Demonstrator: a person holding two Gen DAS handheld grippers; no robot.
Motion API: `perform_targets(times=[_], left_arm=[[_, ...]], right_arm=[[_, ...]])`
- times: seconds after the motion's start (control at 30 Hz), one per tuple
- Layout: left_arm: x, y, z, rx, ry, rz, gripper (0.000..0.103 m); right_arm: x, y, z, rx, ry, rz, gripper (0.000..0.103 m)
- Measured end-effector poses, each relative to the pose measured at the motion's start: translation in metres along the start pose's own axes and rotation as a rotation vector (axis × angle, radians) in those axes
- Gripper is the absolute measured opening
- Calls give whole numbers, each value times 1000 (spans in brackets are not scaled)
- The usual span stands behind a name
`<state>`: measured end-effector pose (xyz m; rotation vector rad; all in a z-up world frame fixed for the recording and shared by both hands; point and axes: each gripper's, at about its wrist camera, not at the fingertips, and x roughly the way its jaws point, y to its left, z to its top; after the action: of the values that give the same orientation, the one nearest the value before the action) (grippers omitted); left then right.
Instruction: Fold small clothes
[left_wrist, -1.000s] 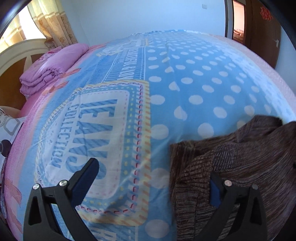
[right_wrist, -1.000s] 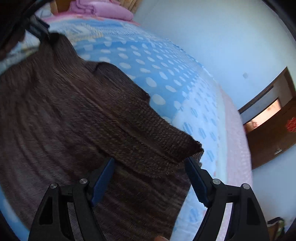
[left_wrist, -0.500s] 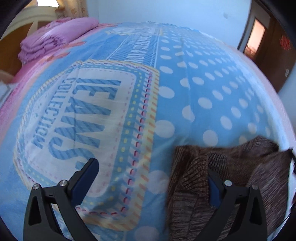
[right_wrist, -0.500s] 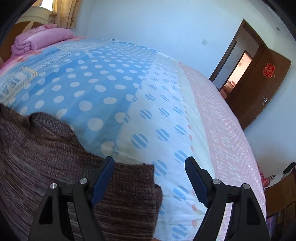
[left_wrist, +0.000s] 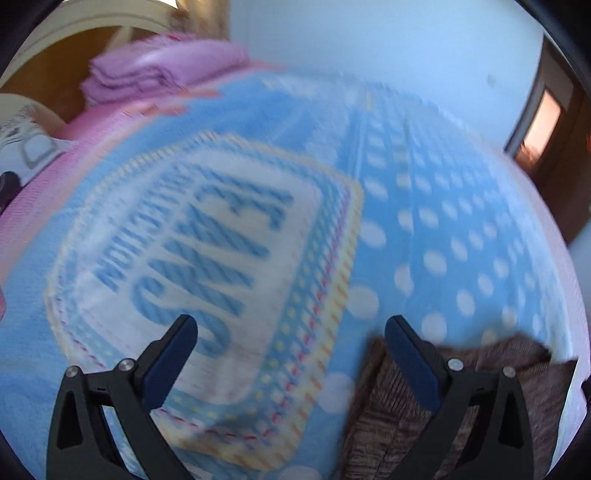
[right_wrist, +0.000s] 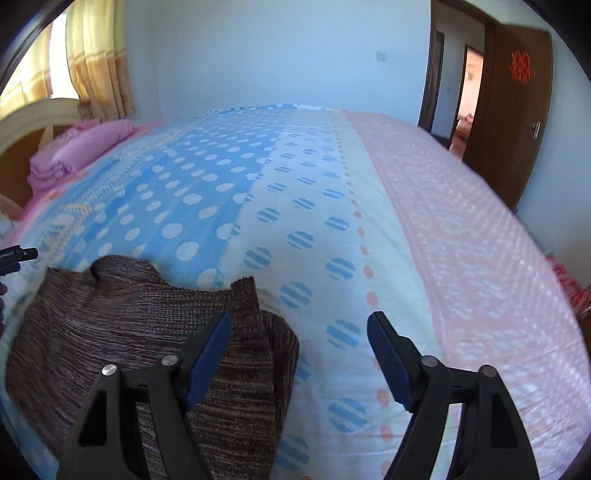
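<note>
Lying bunched near the front edge of the bed, the brown knit garment is the one thing to fold, and it rests on the blue dotted part of the bedspread, with a folded pink blanket well apart at the headboard end.

Starting on the left: the left claw hangs over the bedspread with its jaws spread wide and nothing between them; the knit's left edge lies just beside and under its right finger, though the blur hides whether they touch.

Moving right: the right claw stands partly open, its jaws having just been narrowing, and only bare bedspread shows in the gap. Its left finger sits in front of the rounded right fold of the knit, while the right finger is clear of the fabric. Neither claw holds anything.

The garment looks like a soft, loose-ribbed sweater: light, floppy, stretchy, with no stiffness to keep a shape when lifted. A pinch in the middle would likely just pull up a peak. Better holds appear to be the thicker ribbed edges or corners, one per claw, taken through all layers so the knit hangs evenly. The open weave should grip the pads well, but may snag or stretch if dragged across the bedspread.
</note>
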<state>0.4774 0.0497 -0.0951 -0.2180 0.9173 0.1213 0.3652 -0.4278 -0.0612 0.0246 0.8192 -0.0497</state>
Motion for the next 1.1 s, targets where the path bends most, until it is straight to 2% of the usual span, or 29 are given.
perform_targets(times=[0.07,0.17,0.23,0.27,0.33,0.4,0.47,0.53,0.6,0.63,0.73,0.8,0.9,1.0,1.1], left_arm=[[-5,8,5,-31,-6,8,103],[-13,8,1,-16,-15,8,103],[-16,5,-11,8,-14,2,103],[-18,-1,-21,40,-5,-3,103],[-20,-12,-41,103,0,-5,103],[-16,-22,-55,170,13,-3,103],[-14,-31,-71,242,34,33,103],[-15,-35,-83,279,27,68,103],[-19,-33,-89,293,15,65,103],[-22,-31,-91,295,-1,80,103],[-25,-28,-94,300,-10,98,103],[-26,-27,-99,298,-10,108,103],[-31,-26,-108,303,-9,107,103],[-38,-26,-124,351,-20,101,103],[-42,-26,-137,388,-37,90,103]], right_arm=[[8,1,-2,22,22,49,58],[26,12,-4,20,61,115,58],[37,20,-7,5,84,98,31],[41,20,-9,0,90,84,4],[47,16,-11,1,94,0,4],[58,6,-14,20,134,-35,4],[53,2,-16,2,127,-88,4],[36,2,-17,-4,113,-79,10],[12,10,-18,-28,77,-82,28],[-5,20,-20,-50,45,-56,31],[-32,52,-33,-130,23,87,31],[-30,66,-49,-179,58,71,31],[-17,58,-86,-189,165,8,31],[-36,43,-122,-211,119,0,31],[-49,38,-141,-193,129,-19,32]])
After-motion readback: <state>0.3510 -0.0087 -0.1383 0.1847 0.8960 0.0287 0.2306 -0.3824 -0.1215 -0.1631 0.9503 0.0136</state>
